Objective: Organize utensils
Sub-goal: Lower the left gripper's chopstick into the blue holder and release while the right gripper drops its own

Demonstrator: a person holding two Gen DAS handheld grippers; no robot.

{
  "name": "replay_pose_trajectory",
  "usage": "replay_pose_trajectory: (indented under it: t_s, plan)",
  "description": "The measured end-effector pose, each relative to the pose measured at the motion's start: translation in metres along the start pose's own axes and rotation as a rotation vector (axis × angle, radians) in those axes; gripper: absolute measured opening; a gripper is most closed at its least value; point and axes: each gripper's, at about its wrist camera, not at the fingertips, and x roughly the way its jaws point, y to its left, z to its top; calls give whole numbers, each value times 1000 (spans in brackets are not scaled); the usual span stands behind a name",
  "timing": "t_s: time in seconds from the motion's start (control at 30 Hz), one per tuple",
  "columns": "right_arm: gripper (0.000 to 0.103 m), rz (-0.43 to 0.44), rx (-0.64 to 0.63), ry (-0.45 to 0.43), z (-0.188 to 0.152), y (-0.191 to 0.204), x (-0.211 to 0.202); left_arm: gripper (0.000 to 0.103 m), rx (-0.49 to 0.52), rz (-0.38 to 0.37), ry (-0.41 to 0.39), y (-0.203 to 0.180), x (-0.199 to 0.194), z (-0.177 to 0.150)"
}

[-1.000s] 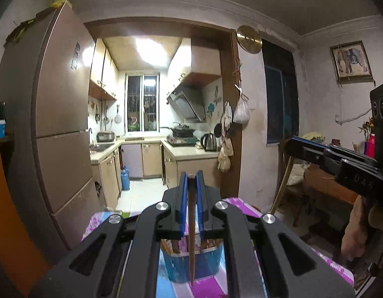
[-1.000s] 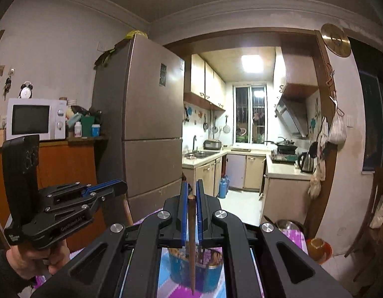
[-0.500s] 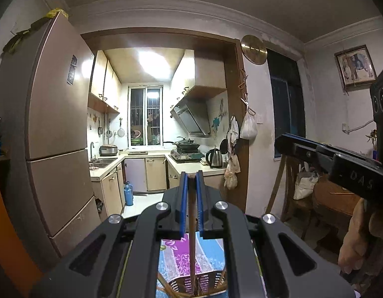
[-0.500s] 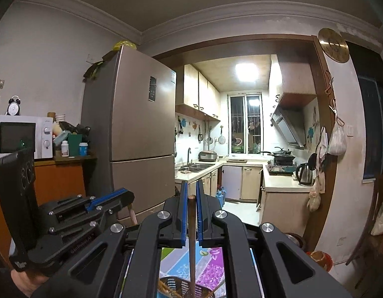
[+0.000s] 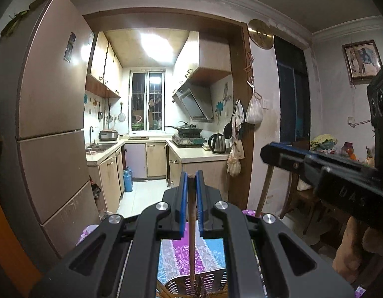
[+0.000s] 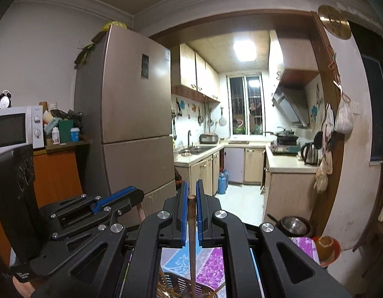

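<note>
Two brown chopsticks, one clamped upright in each of my closed grippers.
My left gripper (image 5: 191,178) pinches a slim wooden chopstick (image 5: 191,236); my right gripper (image 6: 191,191) pinches a darker chopstick (image 6: 191,238). Each hangs over a slotted utensil basket (image 6: 181,286), where a second ago a blue cup lay below. Beneath lies a purple-and-blue patterned tablecloth (image 5: 176,253); beyond stand a refrigerator (image 6: 131,114) and the lit kitchen with its kettle (image 5: 217,142).

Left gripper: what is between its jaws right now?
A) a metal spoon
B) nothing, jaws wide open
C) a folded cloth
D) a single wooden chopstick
D: the left gripper is shut on a thin wooden chopstick that runs down between the blue pads toward the slotted basket.
</note>
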Motion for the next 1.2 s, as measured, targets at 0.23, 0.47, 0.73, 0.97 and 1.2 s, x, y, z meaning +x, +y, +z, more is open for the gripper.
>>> replay_pose_trajectory:
  t_s: [0.23, 0.47, 0.73, 0.97, 1.2]
  plan:
    - [7, 1, 16, 36, -21, -4, 16, 5, -3, 1, 24, 3, 12, -11]
    - [7, -3, 22, 46, -28, -6, 23, 5, -8, 3, 45, 7, 20, -19]
    - [15, -4, 15, 48, -29, -7, 25, 24, -14, 25, 40, 9, 18, -17]
    - [36, -23, 2, 1, -18, -2, 4, 44, -30, 44, 22, 10, 8, -11]
    - [68, -35, -51, -117, 2, 19, -63, 72, -61, 69, -44, 14, -36, 3]
